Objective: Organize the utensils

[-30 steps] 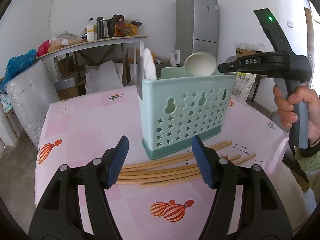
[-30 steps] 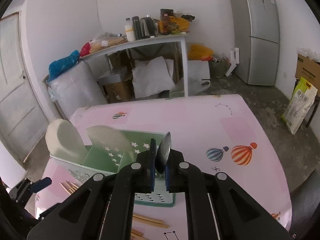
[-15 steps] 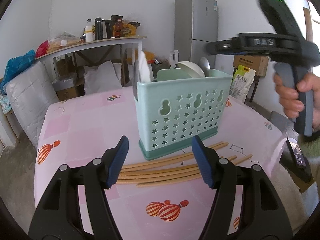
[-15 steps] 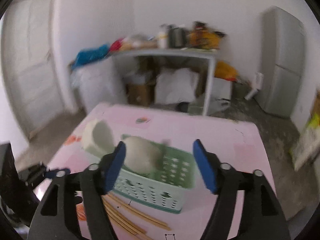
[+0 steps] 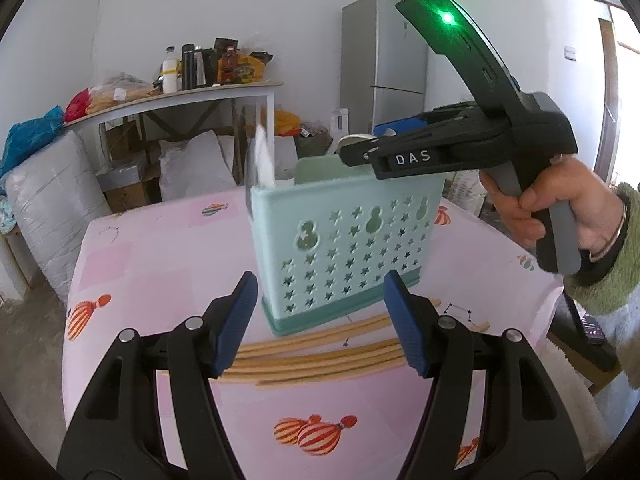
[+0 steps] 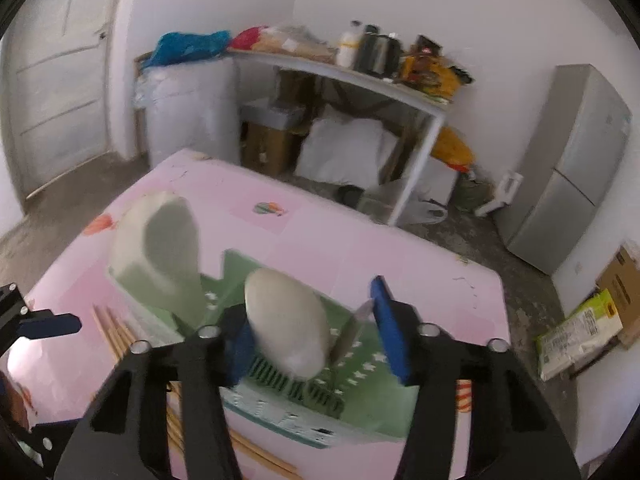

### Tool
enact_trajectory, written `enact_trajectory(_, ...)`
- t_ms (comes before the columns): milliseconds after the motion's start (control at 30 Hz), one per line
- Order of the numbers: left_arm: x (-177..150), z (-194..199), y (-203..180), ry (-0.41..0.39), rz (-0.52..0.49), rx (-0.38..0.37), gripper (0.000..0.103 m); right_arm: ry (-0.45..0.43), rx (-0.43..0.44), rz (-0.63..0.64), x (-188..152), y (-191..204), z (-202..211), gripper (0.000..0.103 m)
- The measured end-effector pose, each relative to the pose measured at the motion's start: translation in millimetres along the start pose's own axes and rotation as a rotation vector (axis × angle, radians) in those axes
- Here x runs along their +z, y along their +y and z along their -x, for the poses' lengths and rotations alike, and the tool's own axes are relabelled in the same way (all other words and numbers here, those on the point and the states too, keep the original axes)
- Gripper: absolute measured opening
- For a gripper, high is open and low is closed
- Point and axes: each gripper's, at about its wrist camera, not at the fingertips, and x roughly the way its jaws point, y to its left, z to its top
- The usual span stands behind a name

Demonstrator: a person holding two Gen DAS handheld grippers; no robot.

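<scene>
A mint green utensil holder with star holes stands on the pink table. Several wooden chopsticks lie in front of it. My left gripper hovers open just above the chopsticks, holding nothing. My right gripper hangs over the holder's right end. In the right wrist view its jaws are closing, apart from everything. A white spoon and a metal spoon stand in the holder below them. Another white spoon stands at the holder's far end.
A grey fridge and a cluttered shelf table stand behind the pink table. Bags and boxes crowd the floor under the shelf. A hand in a green sleeve holds the right gripper at the table's right edge.
My right gripper let go of the metal spoon, which now stands in the holder. It opened wide, rolled and shifted sideways. The left gripper stayed still and open.
</scene>
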Motion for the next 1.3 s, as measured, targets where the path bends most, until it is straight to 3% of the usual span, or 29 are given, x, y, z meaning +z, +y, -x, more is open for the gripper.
enact_trajectory(100,11.5,-0.5,-6.1,-0.027,-0.032,-0.030,0.062,-0.019,-0.018,-0.055,-4.4,-14.1,5.5,0.026)
enact_trajectory(267,38.3,-6.4,-17.6,-0.097,-0.103,-0.082,0.062,-0.047,-0.007,-0.150,-15.6,-43.1,14.1,0.019)
enact_trajectory(433,57.6,-34.8,-28.5,-0.090,-0.155,-0.107,0.060,-0.089,0.008,-0.229,-30.8,-63.4,20.7,0.017)
enact_trajectory(767,61.8,-64.6,-29.5,-0.030,-0.193,-0.053,0.056,-0.176,0.132,-0.339,-46.8,-79.9,21.1,0.014)
enact_trajectory(967,64.3,-65.2,-32.5,-0.017,-0.209,-0.033,0.056,-0.123,0.085,-0.318,-41.0,-83.5,15.5,0.015)
enact_trajectory(1133,64.5,-64.6,-32.4,-0.015,-0.207,-0.033,0.056,-0.164,0.062,-0.290,-31.4,-77.8,25.1,0.022)
enact_trajectory(1300,65.4,-64.1,-32.2,-0.013,-0.205,-0.033,0.056,-0.196,0.067,-0.295,-27.4,-78.5,33.2,0.023)
